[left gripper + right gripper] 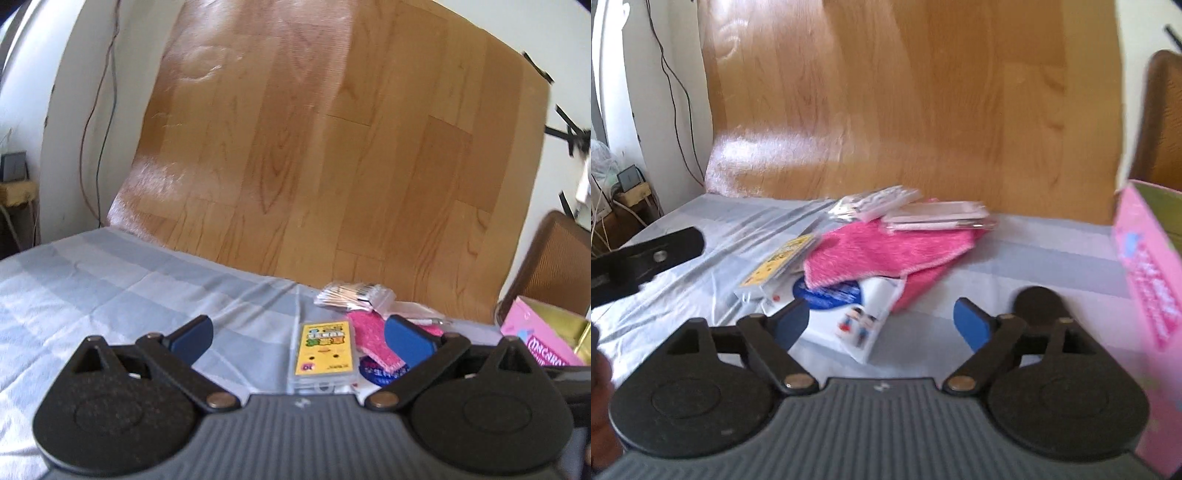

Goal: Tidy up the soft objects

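A pink fuzzy cloth (886, 254) lies in a small pile on the blue-grey bedsheet (1034, 258); it also shows in the left wrist view (369, 334). A white packet with a blue round label (849, 306) lies under the cloth. A yellow card pack (325, 349) sits at the pile's left, also seen in the right wrist view (779, 266). My left gripper (299, 338) is open and empty just in front of the yellow pack. My right gripper (881, 325) is open and empty over the white packet, short of the cloth.
A bag of cotton swabs (351, 295) and clear flat packets (934, 218) lie at the pile's far side. A pink box (1148, 280) stands open at the right, also in the left wrist view (539, 339). A wood-pattern board (332, 147) leans behind the bed.
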{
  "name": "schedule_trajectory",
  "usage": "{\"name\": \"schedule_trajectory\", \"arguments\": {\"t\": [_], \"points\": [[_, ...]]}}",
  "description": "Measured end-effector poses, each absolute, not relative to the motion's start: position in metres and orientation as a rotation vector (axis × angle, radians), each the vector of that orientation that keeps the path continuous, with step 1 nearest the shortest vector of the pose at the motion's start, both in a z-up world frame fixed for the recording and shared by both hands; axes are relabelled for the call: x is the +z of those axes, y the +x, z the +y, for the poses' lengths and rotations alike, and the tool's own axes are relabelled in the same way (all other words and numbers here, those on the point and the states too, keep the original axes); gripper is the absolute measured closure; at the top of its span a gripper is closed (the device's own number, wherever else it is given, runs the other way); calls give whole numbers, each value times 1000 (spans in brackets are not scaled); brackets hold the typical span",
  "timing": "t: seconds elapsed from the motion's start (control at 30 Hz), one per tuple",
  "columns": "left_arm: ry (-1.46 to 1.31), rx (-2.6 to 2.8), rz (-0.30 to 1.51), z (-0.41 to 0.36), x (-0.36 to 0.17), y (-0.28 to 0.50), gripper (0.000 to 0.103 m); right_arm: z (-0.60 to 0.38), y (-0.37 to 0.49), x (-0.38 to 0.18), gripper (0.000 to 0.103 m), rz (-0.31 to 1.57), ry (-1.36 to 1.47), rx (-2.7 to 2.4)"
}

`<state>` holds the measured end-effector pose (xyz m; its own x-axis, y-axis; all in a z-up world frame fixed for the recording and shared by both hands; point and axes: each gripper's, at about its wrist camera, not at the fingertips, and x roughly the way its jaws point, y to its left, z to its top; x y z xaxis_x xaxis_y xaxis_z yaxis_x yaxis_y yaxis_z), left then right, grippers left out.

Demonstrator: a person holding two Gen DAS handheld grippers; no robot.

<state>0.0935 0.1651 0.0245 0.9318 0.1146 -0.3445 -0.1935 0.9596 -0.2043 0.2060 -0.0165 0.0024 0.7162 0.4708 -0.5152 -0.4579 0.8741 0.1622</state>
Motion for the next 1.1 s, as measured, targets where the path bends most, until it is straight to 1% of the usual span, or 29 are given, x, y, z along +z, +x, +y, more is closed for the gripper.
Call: {"name": "schedule_trajectory", "arguments": {"t": [0.17,0.23,0.27,0.3,0.37,0.4,0.47,0.5,0.53,0.57,0.6,0.73,0.8,0.83,0.87,0.9,0.93,0.97,1.0,1.03,1.07,1.1], "points": [[-305,158,355,176,26,96,1,8,214,-9,14,626,-17,520],[-330,143,370,179,25,98,1,9,214,-12,17,626,3,544],[-338,137,376,179,25,97,1,8,214,-12,31,627,17,562],[-346,131,383,180,25,98,1,8,215,-10,33,630,30,585],[-361,124,398,181,24,98,1,7,212,-7,49,623,19,576],[-367,122,404,182,23,97,1,6,212,-6,53,625,24,581],[-386,108,421,183,22,98,1,2,213,-6,67,629,41,581],[-393,103,426,184,22,98,1,0,212,-7,70,625,41,579],[-398,100,428,184,22,97,1,-1,210,-7,79,621,33,575],[-399,102,429,184,22,97,1,-2,206,-6,91,611,16,568],[-399,106,430,184,22,97,1,-2,202,-5,97,604,-1,567],[-403,116,442,185,20,98,1,-5,180,-8,98,584,-84,596],[-404,128,450,186,19,99,1,-9,173,-7,97,586,-75,603],[-408,134,452,187,18,100,1,-12,172,-5,96,593,-59,607],[-416,147,452,189,18,99,1,-14,171,-4,92,596,-50,617],[-423,159,451,191,17,99,1,-15,170,-3,92,592,-48,624],[-431,174,451,194,17,99,1,-15,169,-1,88,578,-54,625],[-441,189,452,196,16,99,1,-14,168,1,75,569,-63,625],[-451,200,452,199,15,98,1,-13,168,2,66,554,-71,621],[-457,208,452,201,15,98,1,-11,168,3,48,541,-77,619],[-459,218,452,202,15,98,1,-10,168,2,43,538,-80,622],[-457,227,451,203,15,98,1,-7,170,1,43,545,-80,642]]}}
